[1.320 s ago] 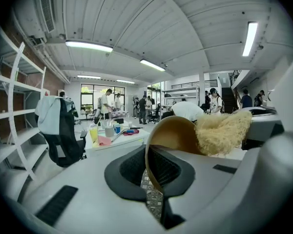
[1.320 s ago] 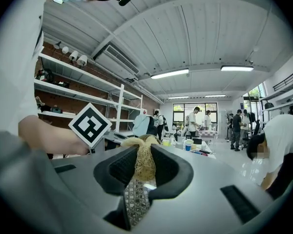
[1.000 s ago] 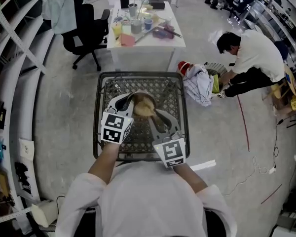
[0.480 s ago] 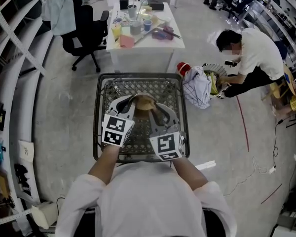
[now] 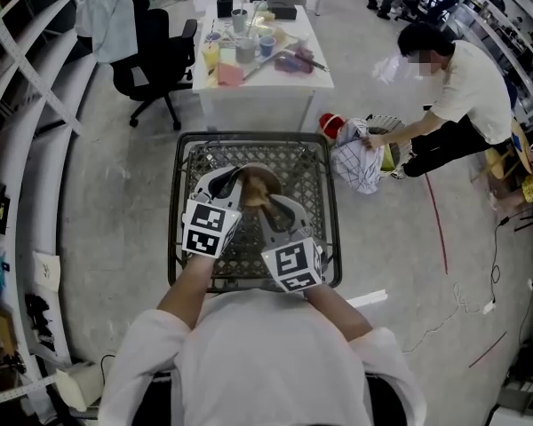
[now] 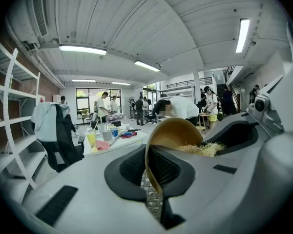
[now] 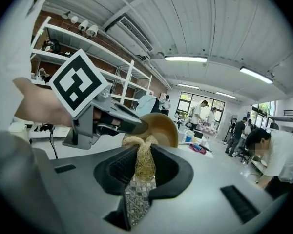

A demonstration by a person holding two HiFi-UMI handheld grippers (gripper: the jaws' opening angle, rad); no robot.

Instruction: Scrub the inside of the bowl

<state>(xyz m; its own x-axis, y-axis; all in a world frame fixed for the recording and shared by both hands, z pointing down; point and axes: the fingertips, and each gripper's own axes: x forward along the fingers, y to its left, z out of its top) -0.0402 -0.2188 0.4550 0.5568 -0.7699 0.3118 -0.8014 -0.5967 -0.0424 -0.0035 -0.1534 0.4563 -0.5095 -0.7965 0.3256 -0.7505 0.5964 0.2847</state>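
A tan bowl (image 5: 259, 183) is held tilted above the wire-mesh cart top (image 5: 313, 171). My left gripper (image 5: 237, 187) is shut on the bowl's rim (image 6: 147, 165), and the bowl (image 6: 178, 132) opens to the right. My right gripper (image 5: 265, 206) is shut on a straw-coloured fibre scrubber (image 7: 142, 161). The scrubber (image 6: 203, 149) presses into the bowl's inside. In the right gripper view the bowl (image 7: 163, 127) sits just beyond the scrubber, with the left gripper's marker cube (image 7: 79, 83) at the left.
The mesh cart has a raised dark rim (image 5: 174, 211) all round. Beyond it stands a white table (image 5: 265, 82) with cups and cloths, and a black office chair (image 5: 151, 47). A person (image 5: 466, 91) bends over bags (image 5: 355, 153) on the floor at the right.
My right gripper has moved left and closer to the bowl with the scrubber. The left gripper and bowl stayed almost still. The person at the right has risen and reached for the bags.
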